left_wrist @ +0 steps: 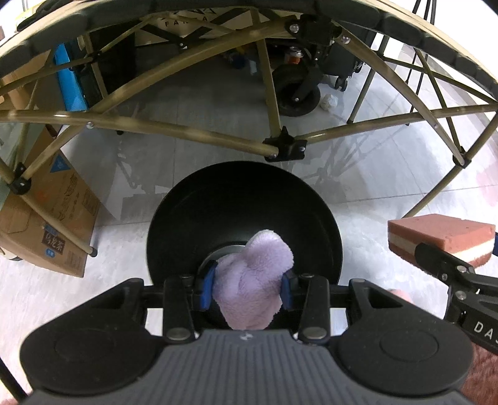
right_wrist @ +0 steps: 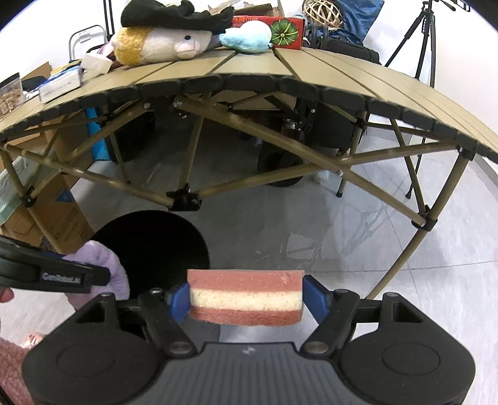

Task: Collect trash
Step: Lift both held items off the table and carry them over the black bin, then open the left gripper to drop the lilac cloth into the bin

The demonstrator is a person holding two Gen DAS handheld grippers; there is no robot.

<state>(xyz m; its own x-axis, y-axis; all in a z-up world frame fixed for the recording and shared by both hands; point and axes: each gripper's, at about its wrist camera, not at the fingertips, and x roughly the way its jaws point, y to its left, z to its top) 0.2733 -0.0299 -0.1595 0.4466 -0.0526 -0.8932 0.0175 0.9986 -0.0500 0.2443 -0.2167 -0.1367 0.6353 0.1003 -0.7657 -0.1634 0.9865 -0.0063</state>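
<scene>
Left hand-held gripper [left_wrist: 247, 288]: jaws drawn in narrow, blue pads [left_wrist: 207, 288] pressed on both sides of a lilac fleece cloth [left_wrist: 255, 280]. The cloth is bunched and hangs directly above the open mouth of a black round bin [left_wrist: 193, 224].

Right hand-held gripper [right_wrist: 246, 300]: jaws set wide, blue pads [right_wrist: 179, 300] clamped on the two short ends of a sponge [right_wrist: 246, 297]. The sponge has three layers, pink top and bottom with a cream band between, and is held level. It sits just right of the bin's rim, over the floor [right_wrist: 358, 249] and not over the opening.

Bin: stands on the pale tiled floor, in front of a folding table, near its crossed olive legs [left_wrist: 199, 132].

Tabletop [right_wrist: 264, 70], tan slats with a black edge: at the far side, a cream plush toy [right_wrist: 162, 43] lying on its side, a black fabric item [right_wrist: 174, 15] on top of it, a light-blue fluffy item [right_wrist: 246, 40] and a red box with a green print [right_wrist: 284, 32].

Surroundings: cardboard boxes [left_wrist: 59, 224] at left on the floor, a black caster wheel [left_wrist: 295, 90] under the table, and a tripod [right_wrist: 426, 43] at right.
</scene>
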